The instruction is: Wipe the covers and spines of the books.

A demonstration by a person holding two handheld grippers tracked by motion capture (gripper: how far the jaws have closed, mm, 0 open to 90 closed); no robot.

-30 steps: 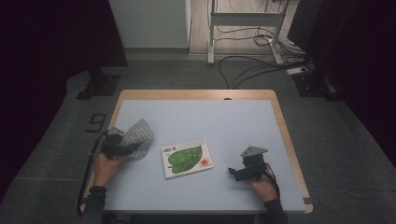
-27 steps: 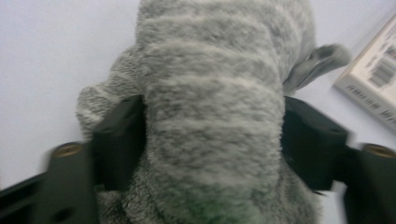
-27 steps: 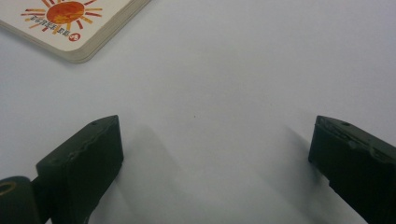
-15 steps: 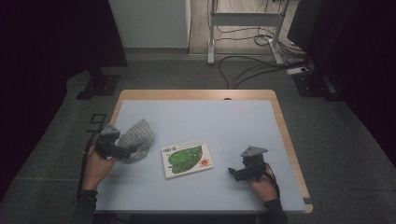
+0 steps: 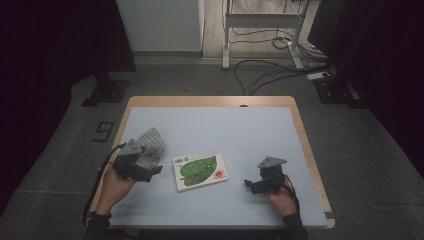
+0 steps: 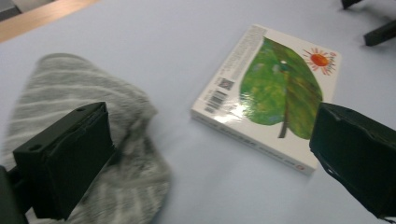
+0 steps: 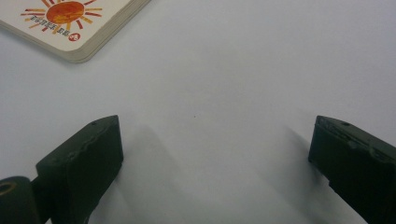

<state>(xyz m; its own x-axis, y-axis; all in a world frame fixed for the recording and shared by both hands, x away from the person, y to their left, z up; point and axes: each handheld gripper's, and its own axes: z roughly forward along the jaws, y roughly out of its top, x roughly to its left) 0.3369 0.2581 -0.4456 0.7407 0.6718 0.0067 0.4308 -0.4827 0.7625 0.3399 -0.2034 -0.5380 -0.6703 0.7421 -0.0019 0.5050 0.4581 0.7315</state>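
Note:
A white board book (image 5: 200, 170) with a green leaf and an orange sun on its cover lies flat on the light blue table (image 5: 225, 130), near the front middle. Just left of it is a crumpled grey striped cloth (image 5: 151, 141). My left gripper (image 5: 151, 171) hovers at the cloth's near edge, pointing toward the book and open. In the left gripper view its jaws (image 6: 210, 135) stand wide, one above the cloth (image 6: 70, 98), the other before the book (image 6: 275, 84). My right gripper (image 5: 249, 184) rests open right of the book, above bare table (image 7: 215, 135), with the book's sun corner (image 7: 70, 23) far ahead.
The table has a wooden rim (image 5: 307, 150). Beyond it, on the grey floor, are cables (image 5: 260, 70), a metal desk frame (image 5: 260, 30) and a white cabinet (image 5: 160, 25). Bare blue surface stretches across the far half of the table.
My left gripper has swung from the cloth's left side toward the near right, now facing the book. The cloth, the book and my right gripper stay put.

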